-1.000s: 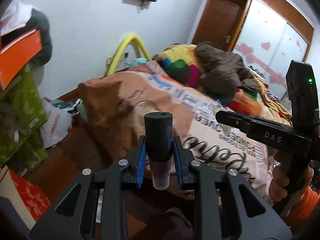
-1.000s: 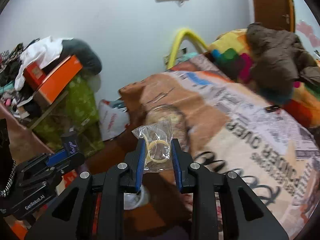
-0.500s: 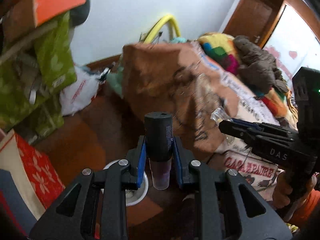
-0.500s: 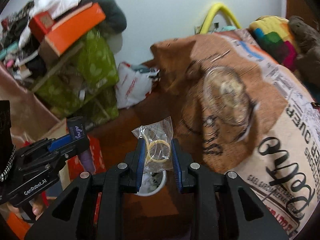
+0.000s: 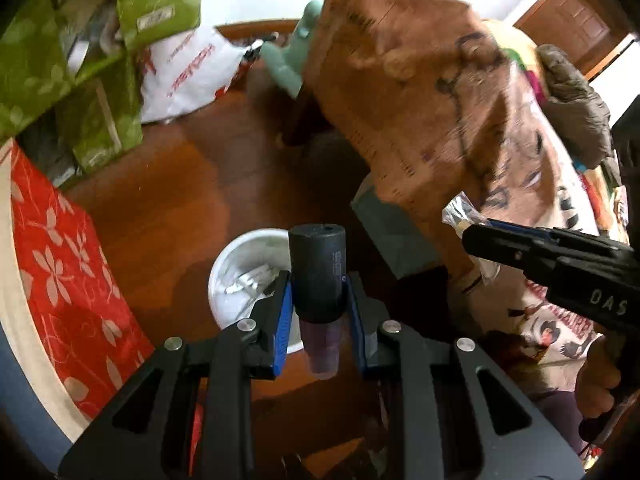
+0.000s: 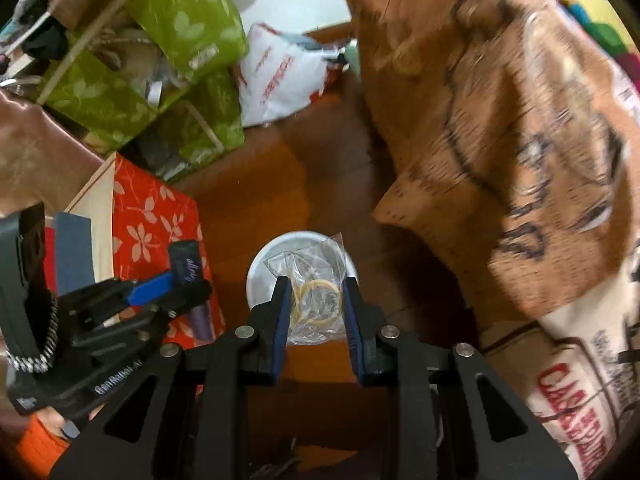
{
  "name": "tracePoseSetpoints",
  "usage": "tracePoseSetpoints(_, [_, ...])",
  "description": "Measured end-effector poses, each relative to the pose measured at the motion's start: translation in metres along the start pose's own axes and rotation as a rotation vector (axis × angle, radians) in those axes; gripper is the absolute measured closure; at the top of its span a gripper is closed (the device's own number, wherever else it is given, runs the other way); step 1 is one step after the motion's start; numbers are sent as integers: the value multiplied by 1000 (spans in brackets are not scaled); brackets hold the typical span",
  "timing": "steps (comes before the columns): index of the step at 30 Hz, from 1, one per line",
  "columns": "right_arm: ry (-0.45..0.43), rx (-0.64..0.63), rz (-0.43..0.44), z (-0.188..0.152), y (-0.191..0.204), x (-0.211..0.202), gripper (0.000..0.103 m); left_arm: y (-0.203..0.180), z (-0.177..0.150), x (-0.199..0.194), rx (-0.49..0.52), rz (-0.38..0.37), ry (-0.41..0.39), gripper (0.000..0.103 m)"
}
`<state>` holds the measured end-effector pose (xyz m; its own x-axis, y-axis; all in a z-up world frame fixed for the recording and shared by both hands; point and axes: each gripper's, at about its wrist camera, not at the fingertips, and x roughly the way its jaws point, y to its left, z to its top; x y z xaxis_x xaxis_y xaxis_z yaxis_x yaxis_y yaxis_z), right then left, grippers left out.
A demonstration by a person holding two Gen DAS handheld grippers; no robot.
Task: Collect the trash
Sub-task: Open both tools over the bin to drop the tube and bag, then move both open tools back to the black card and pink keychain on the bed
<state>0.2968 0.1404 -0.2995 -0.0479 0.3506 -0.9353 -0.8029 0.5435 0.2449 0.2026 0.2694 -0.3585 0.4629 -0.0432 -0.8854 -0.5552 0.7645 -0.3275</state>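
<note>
My left gripper [image 5: 318, 296] is shut on a dark tube with a purple lower part [image 5: 318, 276], held above the floor. A white bin [image 5: 240, 276] with scraps inside stands on the floor just left of and below it. My right gripper [image 6: 314, 300] is shut on a clear plastic bag of rubber bands [image 6: 314, 292], held over the same white bin [image 6: 260, 264]. The left gripper and its tube [image 6: 188, 272] show at the left of the right wrist view. The right gripper with its bag [image 5: 466, 216] shows at the right of the left wrist view.
A bed with a brown printed blanket [image 5: 420, 80] fills the right side. Green bags [image 6: 180, 20], a white plastic bag [image 6: 280, 76] and a red flowered box [image 6: 152, 216] crowd the left. The floor [image 5: 192, 184] is brown wood.
Both grippers have tilted downward from the bed toward the floor, each still holding its item. The white bin has come into view beneath them.
</note>
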Motion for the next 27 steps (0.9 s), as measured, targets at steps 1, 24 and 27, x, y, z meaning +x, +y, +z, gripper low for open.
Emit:
tracePoseSetpoints(1, [8, 1, 10, 2, 2, 3, 80, 3, -1, 4, -4, 4, 10, 78])
tracePoseSetpoints(24, [5, -40, 14, -5, 0, -6, 49, 8, -1, 13, 3, 26, 73, 78])
tracePoseSetpoints(27, [-18, -46, -8, -8, -6, -21, 49, -1, 0, 1, 35, 40, 50, 78])
